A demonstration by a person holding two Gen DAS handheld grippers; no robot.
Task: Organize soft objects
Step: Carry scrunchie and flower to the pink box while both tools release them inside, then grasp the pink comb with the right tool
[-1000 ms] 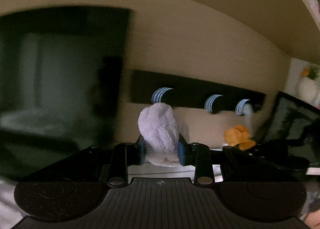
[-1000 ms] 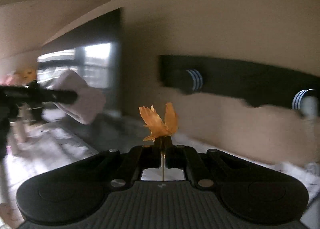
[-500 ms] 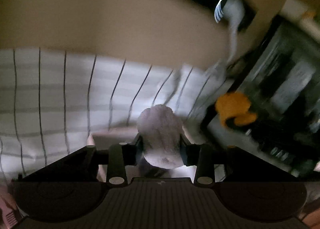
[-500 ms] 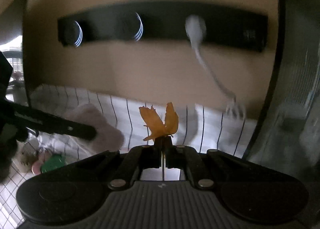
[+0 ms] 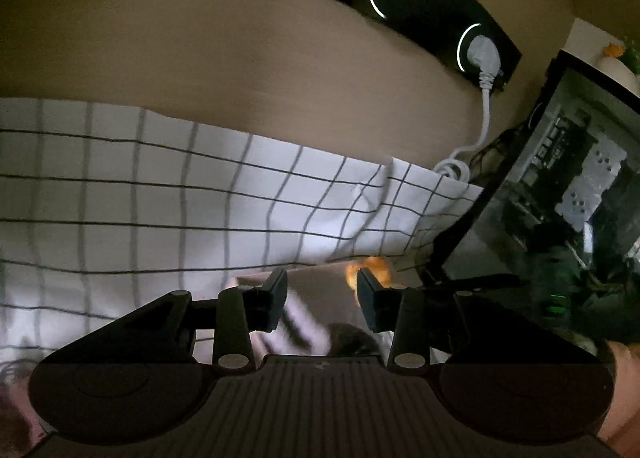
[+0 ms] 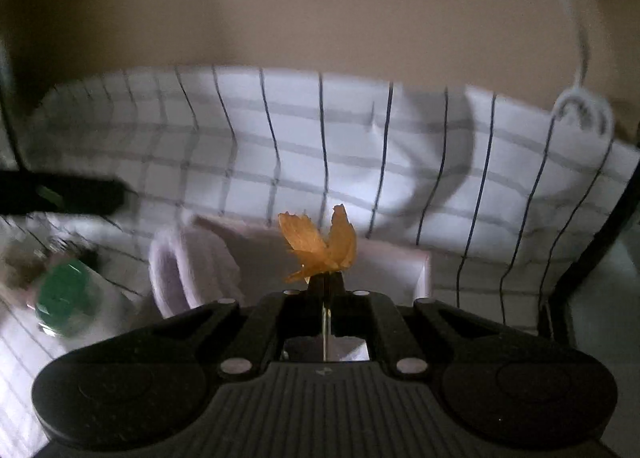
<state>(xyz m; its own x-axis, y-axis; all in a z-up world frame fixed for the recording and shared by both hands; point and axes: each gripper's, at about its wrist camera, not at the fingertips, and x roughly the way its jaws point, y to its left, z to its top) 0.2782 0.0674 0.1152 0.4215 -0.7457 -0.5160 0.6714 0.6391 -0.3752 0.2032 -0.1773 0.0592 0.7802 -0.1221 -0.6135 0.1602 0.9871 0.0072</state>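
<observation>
While the left gripper (image 5: 322,298) gapes with nothing between its fingers, the lavender plush (image 6: 192,266) lies in the pale box (image 6: 400,262); the right gripper (image 6: 326,282) pinches an orange scrap (image 6: 318,244) above that box.

One orange soft scrap (image 6: 318,244), one pale plush roll (image 6: 192,266) — one checked cloth (image 6: 360,146).

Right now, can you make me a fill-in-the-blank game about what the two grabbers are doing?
1. The right gripper is pinching a small ____ colored soft thing.
2. The left gripper has its jaws ____, with nothing between them.
3. The fluffy white towel lies in a pale ____ on the table.
4. The tablecloth is white with a dark ____ pattern.

Missing words: orange; open; box; checked
</observation>
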